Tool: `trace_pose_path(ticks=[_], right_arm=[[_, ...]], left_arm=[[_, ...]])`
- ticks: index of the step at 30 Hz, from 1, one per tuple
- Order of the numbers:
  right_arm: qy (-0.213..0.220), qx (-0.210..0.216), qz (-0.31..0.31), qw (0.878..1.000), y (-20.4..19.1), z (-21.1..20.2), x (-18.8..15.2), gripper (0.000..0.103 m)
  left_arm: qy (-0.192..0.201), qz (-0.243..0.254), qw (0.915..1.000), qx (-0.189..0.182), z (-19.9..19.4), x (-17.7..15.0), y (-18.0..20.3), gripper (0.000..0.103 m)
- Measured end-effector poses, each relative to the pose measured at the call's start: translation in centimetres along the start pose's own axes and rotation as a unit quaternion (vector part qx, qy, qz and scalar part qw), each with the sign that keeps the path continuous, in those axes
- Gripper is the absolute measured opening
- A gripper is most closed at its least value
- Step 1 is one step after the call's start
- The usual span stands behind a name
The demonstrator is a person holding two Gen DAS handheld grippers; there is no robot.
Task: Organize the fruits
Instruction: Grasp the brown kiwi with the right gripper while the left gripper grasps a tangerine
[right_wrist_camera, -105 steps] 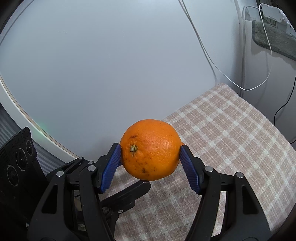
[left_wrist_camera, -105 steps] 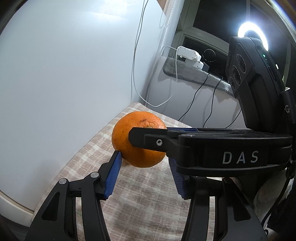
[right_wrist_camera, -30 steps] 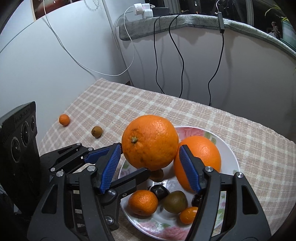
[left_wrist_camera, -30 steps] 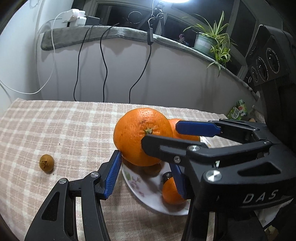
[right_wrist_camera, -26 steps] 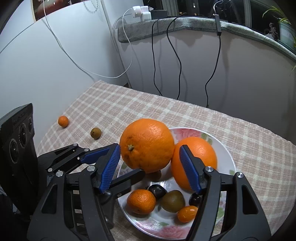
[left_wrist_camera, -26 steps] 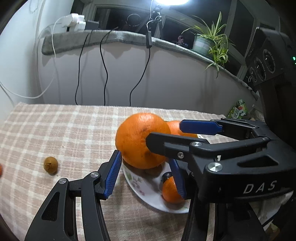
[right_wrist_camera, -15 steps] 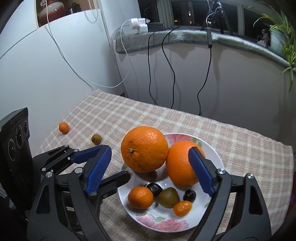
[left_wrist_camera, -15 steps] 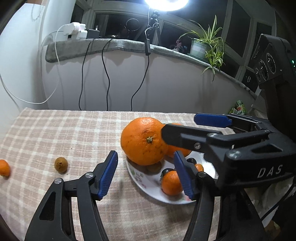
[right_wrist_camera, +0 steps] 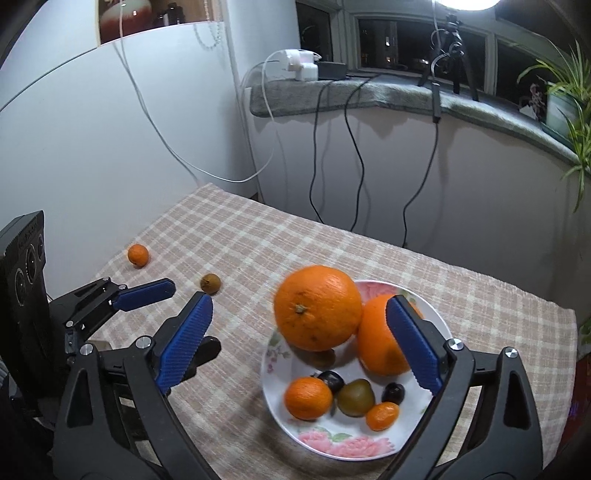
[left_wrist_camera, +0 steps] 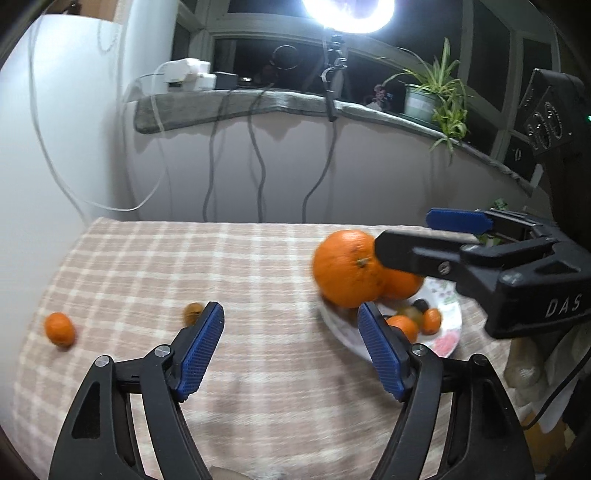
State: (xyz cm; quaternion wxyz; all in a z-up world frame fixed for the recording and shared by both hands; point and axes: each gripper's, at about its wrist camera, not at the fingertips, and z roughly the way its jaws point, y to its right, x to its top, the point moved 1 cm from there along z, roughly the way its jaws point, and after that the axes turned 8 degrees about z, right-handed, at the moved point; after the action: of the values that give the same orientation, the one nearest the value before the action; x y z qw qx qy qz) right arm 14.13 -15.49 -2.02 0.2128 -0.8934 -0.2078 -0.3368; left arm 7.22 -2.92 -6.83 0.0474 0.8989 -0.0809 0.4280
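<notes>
A big orange [right_wrist_camera: 317,307] rests on the left rim of a flowered white plate [right_wrist_camera: 343,446], against a second big orange [right_wrist_camera: 380,339]; it also shows in the left wrist view [left_wrist_camera: 345,267]. The plate holds several small fruits, among them a mandarin [right_wrist_camera: 307,398]. A small mandarin [right_wrist_camera: 138,254] and a small brown fruit [right_wrist_camera: 210,283] lie loose on the checked cloth to the left. My right gripper [right_wrist_camera: 299,343] is open and empty above the plate. My left gripper [left_wrist_camera: 290,347] is open and empty, left of the plate.
The checked tablecloth [left_wrist_camera: 192,258] covers the table, with a white wall on the left. Black and white cables [right_wrist_camera: 354,155] hang from a grey ledge behind, where chargers [right_wrist_camera: 301,61] and a potted plant [left_wrist_camera: 432,99] stand. A ring light [left_wrist_camera: 347,14] glares overhead.
Both grippers opened, let go of the big orange onto the plate's rim, and pulled back. The left gripper swung left, bringing the loose mandarin and brown fruit into view.
</notes>
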Motion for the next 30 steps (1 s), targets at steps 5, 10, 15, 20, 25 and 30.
trace_pose_path(ticks=[5,10,15,20,25,30], right_arm=[[0.004,0.019,-0.007,1.0,-1.7,0.5,0.2,0.097],[-0.001,0.03,-0.026,0.999,-4.0,1.5,-0.1,0.097],[0.003,0.028,-0.049,0.998,-6.4,2.6,-0.4,0.097],[-0.004,0.037,-0.047,0.998,-7.9,4.0,-0.5,0.097],[-0.023,0.041,-0.048,0.998,-9.0,5.8,-0.8,0.087],[-0.043,0.041,-0.056,0.997,-9.9,7.5,-1.4,0.075]], left_arm=[[-0.002,-0.019,0.9997,0.016,-0.8,-1.1,-2.7,0.075],[0.007,-0.04,0.9985,0.036,-1.9,-1.8,-5.3,0.075],[0.01,-0.057,0.9967,0.057,-2.6,-2.5,-7.7,0.075],[0.007,-0.077,0.9942,0.074,-2.9,-3.5,-10.3,0.075],[0.004,-0.094,0.992,0.085,-3.0,-4.5,-12.5,0.075],[-0.003,-0.12,0.9885,0.093,-3.1,-5.8,-15.0,0.067]])
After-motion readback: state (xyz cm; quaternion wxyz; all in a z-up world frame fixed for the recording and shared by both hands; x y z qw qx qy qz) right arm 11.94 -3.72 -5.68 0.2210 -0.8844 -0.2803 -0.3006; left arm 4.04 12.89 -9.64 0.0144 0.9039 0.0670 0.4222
